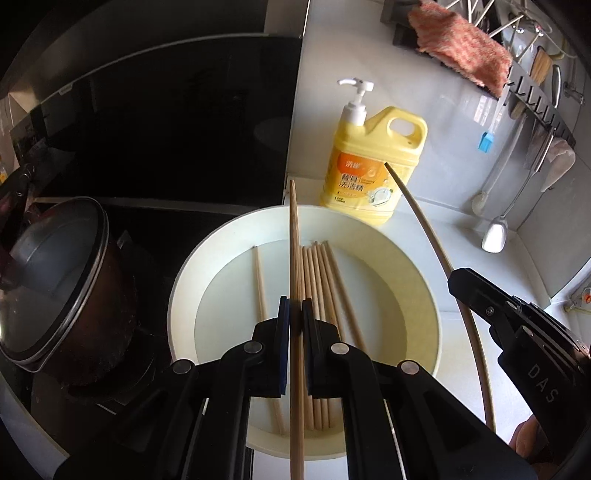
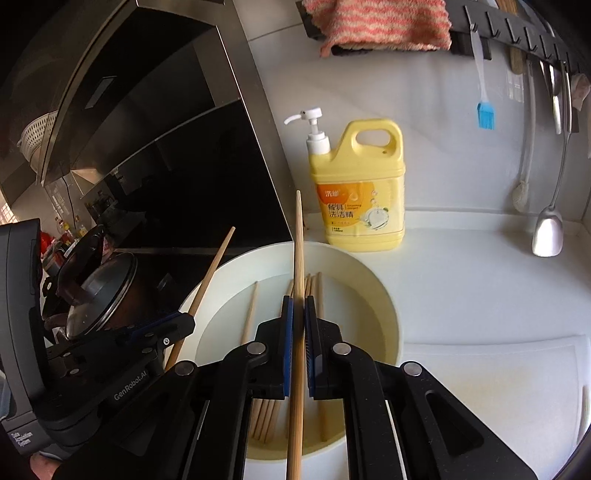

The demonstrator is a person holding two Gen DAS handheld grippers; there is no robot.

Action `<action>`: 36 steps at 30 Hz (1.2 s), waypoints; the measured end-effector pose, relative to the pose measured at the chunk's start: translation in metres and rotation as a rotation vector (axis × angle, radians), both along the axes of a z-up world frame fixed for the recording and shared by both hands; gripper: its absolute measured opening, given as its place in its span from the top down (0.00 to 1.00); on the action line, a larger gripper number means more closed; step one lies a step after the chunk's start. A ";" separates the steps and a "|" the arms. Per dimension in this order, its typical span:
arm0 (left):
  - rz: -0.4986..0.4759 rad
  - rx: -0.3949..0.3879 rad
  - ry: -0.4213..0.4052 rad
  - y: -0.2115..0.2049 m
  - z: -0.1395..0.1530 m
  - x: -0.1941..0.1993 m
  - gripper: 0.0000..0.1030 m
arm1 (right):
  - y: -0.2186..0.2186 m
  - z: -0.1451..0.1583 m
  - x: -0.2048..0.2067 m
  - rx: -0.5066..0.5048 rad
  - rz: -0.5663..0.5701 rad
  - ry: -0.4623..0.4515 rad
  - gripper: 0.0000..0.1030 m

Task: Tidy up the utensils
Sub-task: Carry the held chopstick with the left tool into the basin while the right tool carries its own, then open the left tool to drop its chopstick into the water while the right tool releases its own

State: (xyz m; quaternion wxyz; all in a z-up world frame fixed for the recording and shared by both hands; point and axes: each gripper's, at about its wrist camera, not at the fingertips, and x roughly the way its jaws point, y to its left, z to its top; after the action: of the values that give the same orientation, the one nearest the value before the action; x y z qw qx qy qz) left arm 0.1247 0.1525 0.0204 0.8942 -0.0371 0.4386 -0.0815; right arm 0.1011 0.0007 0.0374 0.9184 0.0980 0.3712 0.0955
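My left gripper (image 1: 295, 301) is shut on one wooden chopstick (image 1: 294, 236) that sticks out ahead, above a white basin (image 1: 424, 280). Several more chopsticks (image 1: 321, 280) lie in the basin, one (image 1: 260, 284) apart on the left. My right gripper (image 2: 298, 301) is likewise shut on a single chopstick (image 2: 299, 236) over the same basin (image 2: 384, 295). Each gripper shows in the other's view: the right gripper (image 1: 458, 280) with its stick (image 1: 417, 210), and the left gripper (image 2: 186, 319) with its stick (image 2: 214, 262).
A yellow pump bottle of dish soap (image 2: 360, 192) stands behind the basin. A lidded dark pot (image 1: 62, 280) sits on the black stove to the left. A white cutting board (image 2: 498, 369) lies at right. A ladle (image 2: 548, 230), a blue brush (image 2: 485, 114) and a striped cloth (image 2: 380, 26) hang on the wall rail.
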 end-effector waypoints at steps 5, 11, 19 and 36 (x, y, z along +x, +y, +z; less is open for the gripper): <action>-0.002 -0.032 0.077 0.005 -0.028 0.023 0.93 | 0.008 -0.030 0.028 0.044 -0.004 0.093 0.94; 0.009 -0.043 0.152 0.007 -0.054 0.046 0.93 | 0.011 -0.064 0.061 0.088 0.006 0.221 0.94; 0.038 -0.051 0.228 0.008 -0.077 0.062 0.93 | 0.009 -0.092 0.079 0.085 0.011 0.337 0.94; 0.181 0.054 0.221 0.030 -0.056 0.042 0.23 | -0.018 -0.055 0.062 -0.018 0.038 0.267 0.66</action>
State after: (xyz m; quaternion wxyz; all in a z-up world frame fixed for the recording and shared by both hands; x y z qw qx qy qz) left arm 0.1663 0.1824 -0.0360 0.8447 -0.0613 0.5314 0.0157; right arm 0.1629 -0.0174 -0.0180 0.8598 0.0947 0.4926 0.0955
